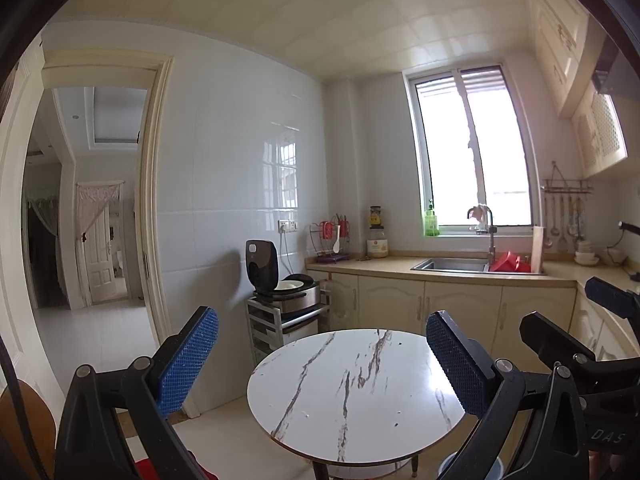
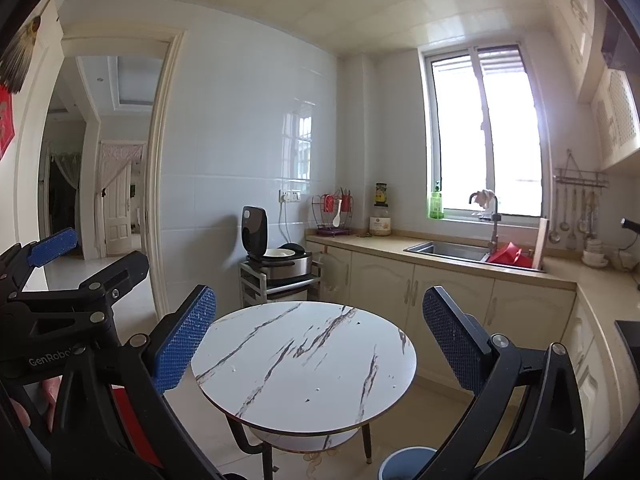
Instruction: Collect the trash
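Both grippers are held up in the air over a round table, and each one is spread wide with nothing between its blue pads. The left gripper [image 1: 322, 354] and the right gripper [image 2: 320, 336] are side by side.

The surface [image 2: 304, 364] of the table is white with dark streaks. Only a few tiny crumbs [image 2: 312, 394] lie on it, too small to tell what they are.

On the floor just beside the table, near its right leg, stands a blue bin [image 2: 404, 462]. Only its rim shows, so I cannot tell what is in it.

By the wall a rice cooker [image 2: 280, 258] sits on a small rack with its lid up, and a white bowl rests inside it. Farther back, the sink [image 2: 448, 250] holds a red thing [image 2: 508, 256] at its right end. A green bottle [image 2: 436, 202] stands on the window sill.
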A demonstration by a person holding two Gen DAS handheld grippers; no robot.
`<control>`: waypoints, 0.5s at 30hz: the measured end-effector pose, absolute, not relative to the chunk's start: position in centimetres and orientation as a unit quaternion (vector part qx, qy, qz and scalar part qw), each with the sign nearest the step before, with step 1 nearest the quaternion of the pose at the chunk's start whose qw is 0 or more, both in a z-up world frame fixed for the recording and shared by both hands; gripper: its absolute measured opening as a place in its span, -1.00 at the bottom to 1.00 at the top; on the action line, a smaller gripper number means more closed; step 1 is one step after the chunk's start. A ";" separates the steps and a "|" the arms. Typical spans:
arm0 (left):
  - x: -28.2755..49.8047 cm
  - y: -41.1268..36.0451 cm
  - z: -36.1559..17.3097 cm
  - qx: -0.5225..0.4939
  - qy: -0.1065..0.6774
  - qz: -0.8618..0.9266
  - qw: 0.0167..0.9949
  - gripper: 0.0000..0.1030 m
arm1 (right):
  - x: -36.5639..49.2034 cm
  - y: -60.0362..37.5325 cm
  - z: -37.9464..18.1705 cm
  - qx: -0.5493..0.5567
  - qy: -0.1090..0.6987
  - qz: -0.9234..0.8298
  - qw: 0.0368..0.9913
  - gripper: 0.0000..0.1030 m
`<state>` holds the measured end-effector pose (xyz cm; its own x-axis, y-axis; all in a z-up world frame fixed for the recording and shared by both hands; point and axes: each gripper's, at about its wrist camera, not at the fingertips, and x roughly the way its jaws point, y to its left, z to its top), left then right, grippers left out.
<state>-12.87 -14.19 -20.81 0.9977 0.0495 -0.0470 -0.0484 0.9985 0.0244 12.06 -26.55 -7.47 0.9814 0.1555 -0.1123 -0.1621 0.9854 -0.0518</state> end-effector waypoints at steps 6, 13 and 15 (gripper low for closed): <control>-12.9 -14.1 -20.9 0.012 0.024 0.023 0.999 0.99 | 12.0 -26.6 -7.5 -0.029 0.054 0.080 0.995 1.00; -12.8 -13.5 -21.1 0.013 0.023 0.022 0.999 0.99 | 12.0 -26.8 -7.6 -0.030 0.055 0.080 0.995 1.00; -12.8 -13.5 -21.1 0.013 0.023 0.022 0.999 0.99 | 12.0 -26.9 -7.6 -0.030 0.055 0.080 0.995 1.00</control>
